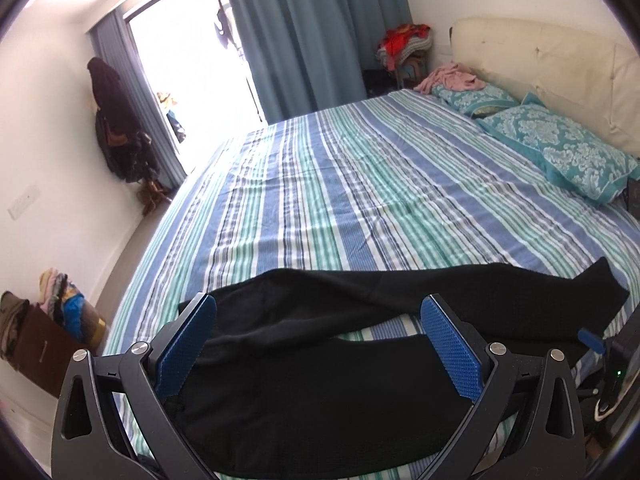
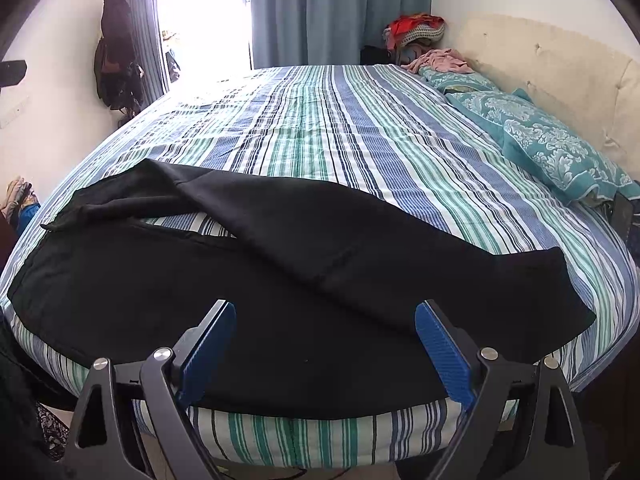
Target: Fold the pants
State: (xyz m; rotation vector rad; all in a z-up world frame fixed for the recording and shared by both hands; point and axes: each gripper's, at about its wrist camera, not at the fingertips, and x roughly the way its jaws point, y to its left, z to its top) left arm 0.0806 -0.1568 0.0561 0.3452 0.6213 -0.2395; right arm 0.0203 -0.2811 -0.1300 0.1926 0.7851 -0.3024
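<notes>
Black pants (image 2: 280, 280) lie spread across the near edge of the striped bed (image 2: 320, 128), one leg crossing over the other, with a strip of sheet showing between the legs. In the left wrist view the pants (image 1: 320, 380) fill the foreground. My left gripper (image 1: 320, 312) is open, its blue pads wide apart just above the pants' left part. My right gripper (image 2: 325, 316) is open and empty, hovering over the pants near the bed's front edge. The right gripper's pad tip (image 1: 592, 340) shows at the far right of the left wrist view.
Two teal patterned pillows (image 1: 560, 148) and a pink cloth (image 1: 452, 76) lie by the cream headboard (image 1: 540, 56). A pile of clothes (image 1: 404, 46) sits in the far corner. Dark coats (image 1: 116, 128) hang on the left wall. Boxes of clothes (image 1: 52, 320) stand on the floor left.
</notes>
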